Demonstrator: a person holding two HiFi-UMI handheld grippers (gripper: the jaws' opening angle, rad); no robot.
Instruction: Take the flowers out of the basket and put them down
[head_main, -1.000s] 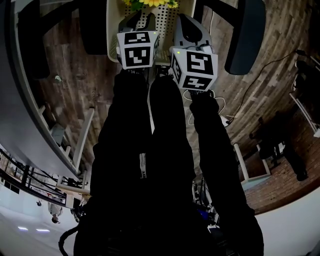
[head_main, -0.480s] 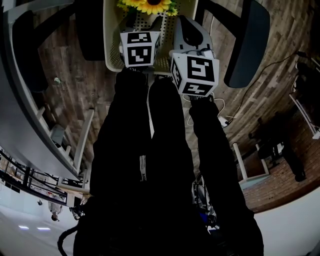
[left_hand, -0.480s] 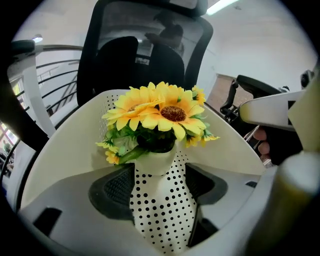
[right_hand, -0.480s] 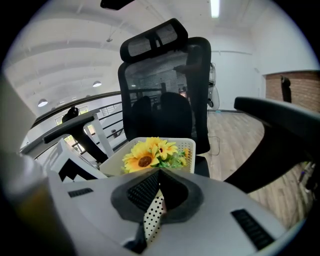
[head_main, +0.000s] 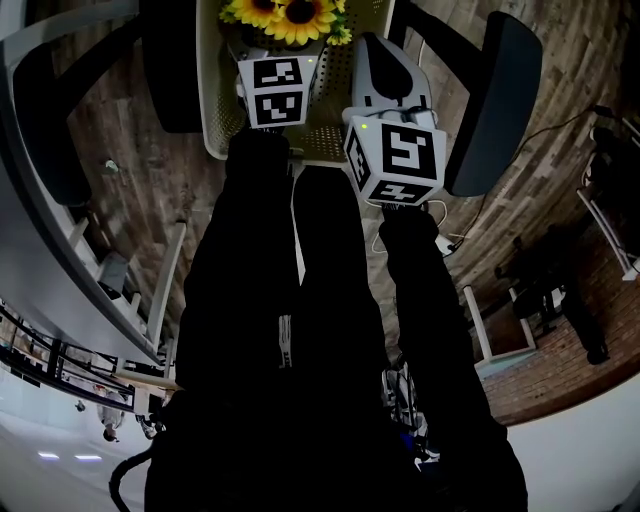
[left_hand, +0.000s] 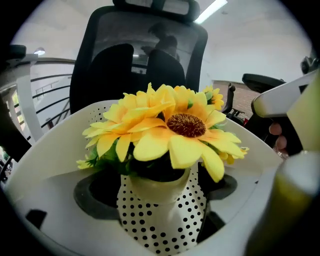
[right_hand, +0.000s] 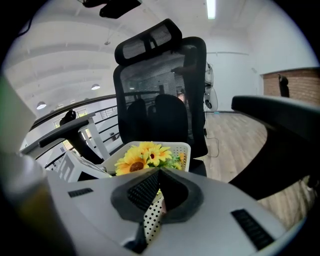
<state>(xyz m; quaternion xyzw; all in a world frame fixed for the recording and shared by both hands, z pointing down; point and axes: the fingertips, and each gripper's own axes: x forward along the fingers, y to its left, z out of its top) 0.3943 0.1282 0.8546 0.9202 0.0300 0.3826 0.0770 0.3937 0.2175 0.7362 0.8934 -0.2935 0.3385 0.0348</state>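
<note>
Yellow sunflowers (head_main: 285, 15) (left_hand: 170, 130) (right_hand: 142, 157) stand in a cream pot (left_hand: 161, 184) inside a white perforated basket (head_main: 215, 110) (left_hand: 50, 145) (right_hand: 182, 147) on a chair seat. My left gripper (head_main: 272, 42) (left_hand: 158, 194) reaches into the basket. Its jaws are opening, the pot stands between the pads (left_hand: 95, 192), and they do not press on it. My right gripper (head_main: 385, 60) (right_hand: 159, 175) is at the basket's right side, shut with a strip of the perforated wall between its pads. The flower stems are hidden.
The basket rests on a black office chair (left_hand: 145, 50) (right_hand: 165, 85) with armrests (head_main: 495, 90) on both sides. A wood floor (head_main: 540, 180) with a cable (head_main: 470, 225) lies to the right. A grey desk edge (head_main: 40, 250) curves along the left.
The left gripper's marker cube has shifted up the head view toward the flowers, and more of the sunflowers shows. The right gripper has stayed at the basket's side.
</note>
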